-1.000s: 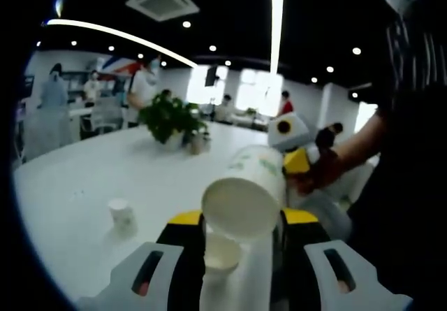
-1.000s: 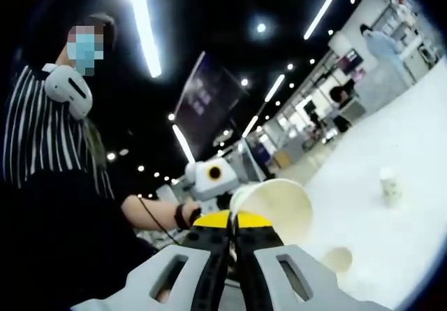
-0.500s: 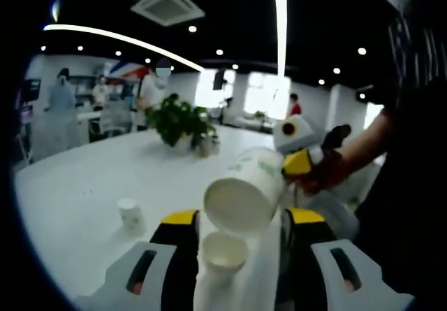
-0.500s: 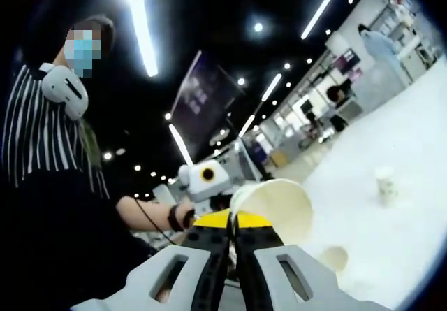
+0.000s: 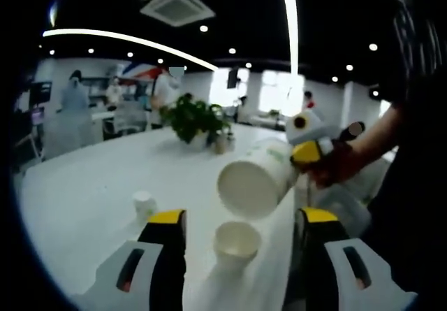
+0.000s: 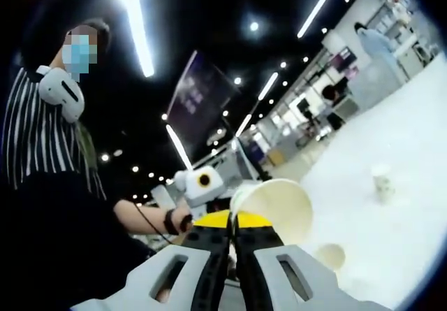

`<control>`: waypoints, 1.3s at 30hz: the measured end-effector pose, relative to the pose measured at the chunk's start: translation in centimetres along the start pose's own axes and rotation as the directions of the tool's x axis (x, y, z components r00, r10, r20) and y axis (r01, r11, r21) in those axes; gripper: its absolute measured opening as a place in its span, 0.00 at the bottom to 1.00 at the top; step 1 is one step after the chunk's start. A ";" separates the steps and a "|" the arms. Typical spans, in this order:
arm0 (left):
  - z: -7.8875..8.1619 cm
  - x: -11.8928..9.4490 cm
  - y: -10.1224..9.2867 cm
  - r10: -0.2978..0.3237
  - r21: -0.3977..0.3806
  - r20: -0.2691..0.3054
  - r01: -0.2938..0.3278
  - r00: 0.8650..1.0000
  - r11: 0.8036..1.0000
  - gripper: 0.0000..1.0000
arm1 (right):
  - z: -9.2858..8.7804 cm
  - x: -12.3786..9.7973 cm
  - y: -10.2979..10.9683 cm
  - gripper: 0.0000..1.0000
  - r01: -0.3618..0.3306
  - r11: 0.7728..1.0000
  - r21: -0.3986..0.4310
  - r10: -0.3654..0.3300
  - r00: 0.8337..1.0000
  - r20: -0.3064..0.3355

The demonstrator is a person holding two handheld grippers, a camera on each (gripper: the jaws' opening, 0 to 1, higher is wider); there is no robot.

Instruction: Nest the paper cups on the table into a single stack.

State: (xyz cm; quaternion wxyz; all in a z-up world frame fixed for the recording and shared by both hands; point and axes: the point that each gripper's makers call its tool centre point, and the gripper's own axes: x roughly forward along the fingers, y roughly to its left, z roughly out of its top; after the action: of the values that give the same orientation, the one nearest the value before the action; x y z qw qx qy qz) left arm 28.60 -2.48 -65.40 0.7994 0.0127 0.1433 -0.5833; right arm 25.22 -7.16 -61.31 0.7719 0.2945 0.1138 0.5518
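right gripper is pinching a tilted paper cup by its rim over the stack, left gripper sitting wide open around it.

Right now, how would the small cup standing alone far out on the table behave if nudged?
The lone cup is probably very light: thin white paper, apparently empty. Standing upright and narrow on the smooth table, it would likely slide or tip, then roll in a curve.
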 end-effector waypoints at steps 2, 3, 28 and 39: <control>-0.2 -0.2 0.3 0.011 -0.003 -0.004 -0.011 1.000 1.000 0.66 | 0.0 -0.2 -0.1 0.00 0.007 1.000 0.000 -0.007 1.000 -0.001; -0.3 -0.3 0.4 0.020 0.000 -0.007 -0.020 1.000 1.000 0.66 | 0.0 -0.3 -0.2 0.00 0.010 1.000 0.004 -0.010 1.000 0.000; -1.4 -2.5 4.6 0.212 -0.033 0.006 -0.212 0.977 0.977 0.92 | -0.1 -1.3 -1.5 0.00 0.063 0.997 0.036 -0.063 0.998 -0.001; -1.2 -2.9 5.4 0.248 -0.037 0.016 -0.247 0.969 0.968 0.98 | 0.0 -1.8 -2.1 0.00 0.079 0.996 0.041 -0.079 0.997 0.000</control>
State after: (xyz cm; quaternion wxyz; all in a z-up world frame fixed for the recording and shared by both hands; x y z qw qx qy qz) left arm 32.64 2.13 -66.61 0.8675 0.0108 0.1423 -0.4766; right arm 26.18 -9.25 -62.81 0.7871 0.3059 0.1358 0.5182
